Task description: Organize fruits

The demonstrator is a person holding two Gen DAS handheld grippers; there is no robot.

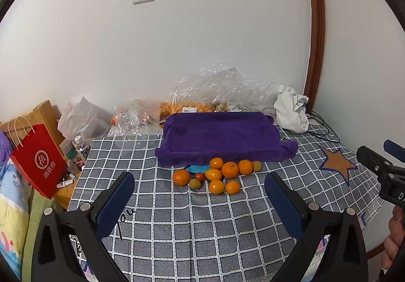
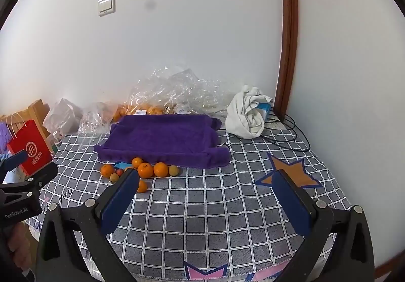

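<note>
Several oranges (image 1: 230, 169) and a few smaller yellow-green and red fruits (image 1: 195, 183) lie in a cluster on the checked cloth, just in front of a purple towel-lined tray (image 1: 220, 136). The cluster also shows in the right wrist view (image 2: 145, 170), in front of the tray (image 2: 164, 138). My left gripper (image 1: 200, 193) is open and empty, held above the cloth short of the fruit. My right gripper (image 2: 206, 187) is open and empty, to the right of the fruit; its left finger hides part of the cluster.
Crumpled clear plastic bags (image 1: 215, 89) with more oranges lie behind the tray against the wall. A white cloth bundle (image 1: 291, 109) and black cables sit at the back right. A red paper bag (image 1: 38, 160) and clutter stand off the left edge.
</note>
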